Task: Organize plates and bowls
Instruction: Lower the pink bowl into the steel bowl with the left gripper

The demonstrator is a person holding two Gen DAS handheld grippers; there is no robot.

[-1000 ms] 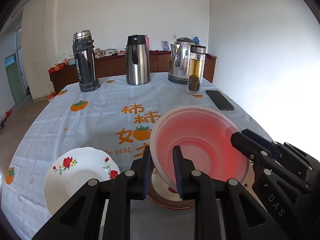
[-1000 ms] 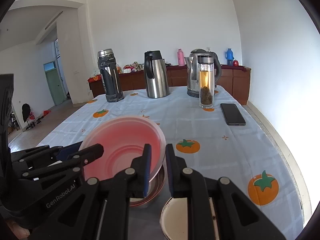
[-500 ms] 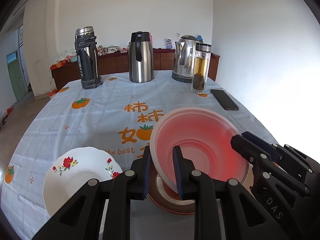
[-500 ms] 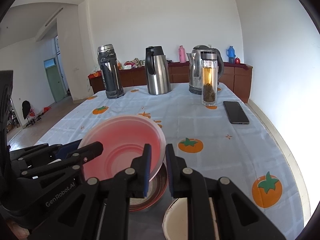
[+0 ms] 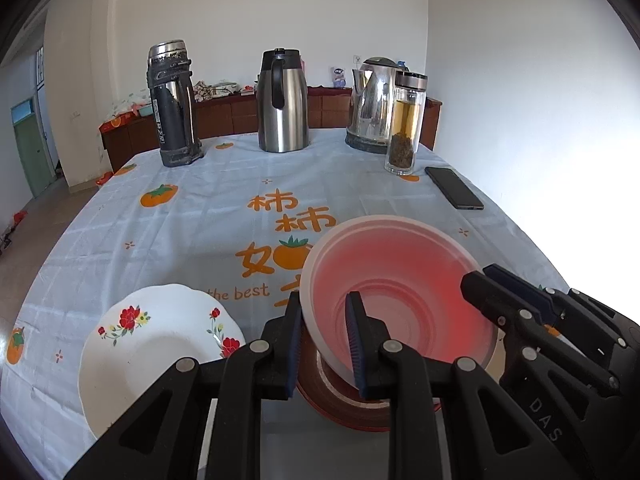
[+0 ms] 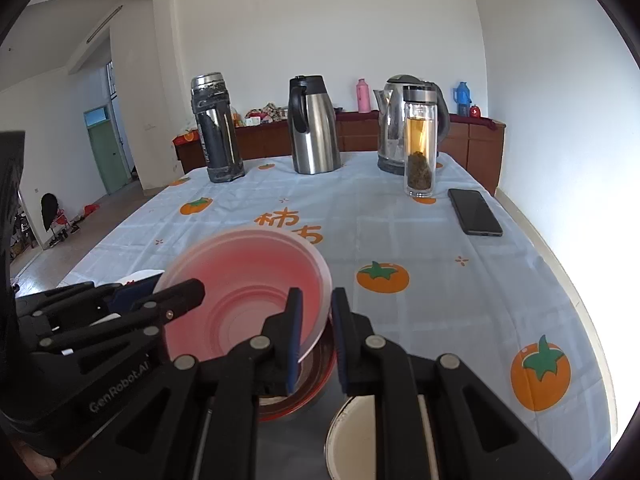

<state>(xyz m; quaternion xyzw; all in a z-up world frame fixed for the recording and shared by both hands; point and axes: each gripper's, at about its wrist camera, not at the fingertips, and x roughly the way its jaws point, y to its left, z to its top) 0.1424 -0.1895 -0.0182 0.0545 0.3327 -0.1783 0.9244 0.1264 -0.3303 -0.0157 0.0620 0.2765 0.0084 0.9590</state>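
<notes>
A pink plastic bowl (image 5: 400, 284) is held tilted just above a dark red bowl (image 5: 344, 404) at the table's near edge. My left gripper (image 5: 323, 344) is shut on the pink bowl's left rim. On the opposite rim my right gripper (image 6: 313, 334) is shut too, and the pink bowl (image 6: 248, 296) fills that view's lower left. A white plate with red flowers (image 5: 156, 352) lies to the left of the bowls. Part of a cream dish (image 6: 362, 436) shows under my right gripper.
At the far end of the tablecloth (image 5: 208, 232) stand a black flask (image 5: 172, 106), a steel jug (image 5: 282, 102), a kettle (image 5: 370, 106) and a glass tea bottle (image 5: 406, 120). A black phone (image 5: 454, 194) lies at the right.
The camera views have tilted slightly, so the flasks sit lower in frame. Both grips on the pink bowl are unchanged and it still hangs over the dark red bowl.
</notes>
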